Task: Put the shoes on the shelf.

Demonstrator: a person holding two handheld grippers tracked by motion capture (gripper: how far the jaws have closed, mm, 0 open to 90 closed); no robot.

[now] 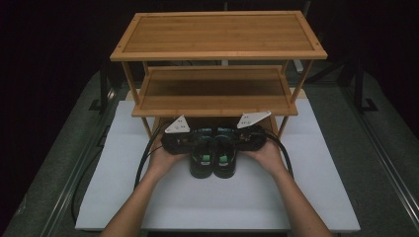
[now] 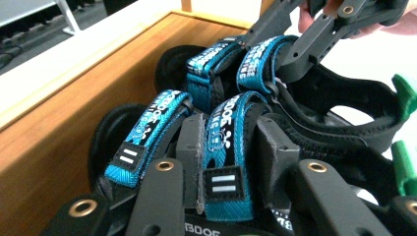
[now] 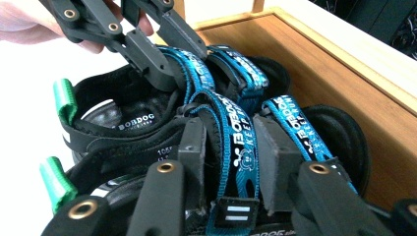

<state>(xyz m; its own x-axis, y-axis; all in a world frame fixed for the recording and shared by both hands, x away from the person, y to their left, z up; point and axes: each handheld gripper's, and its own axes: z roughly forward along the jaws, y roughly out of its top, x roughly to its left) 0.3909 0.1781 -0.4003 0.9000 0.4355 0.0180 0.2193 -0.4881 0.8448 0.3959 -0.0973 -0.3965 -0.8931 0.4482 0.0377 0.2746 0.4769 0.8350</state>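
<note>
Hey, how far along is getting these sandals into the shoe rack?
Done: the sandals stand side by side, toes under the rack. In hand: the left gripper and right gripper each straddle a blue strap; whether the pads press is unclear. Left: heels sit out on the white board, so probably push in, then let go.

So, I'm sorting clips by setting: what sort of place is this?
Probably a lab or recording bench: a white board on a dark table, a bamboo rack and sandals staged for the grippers.
</note>
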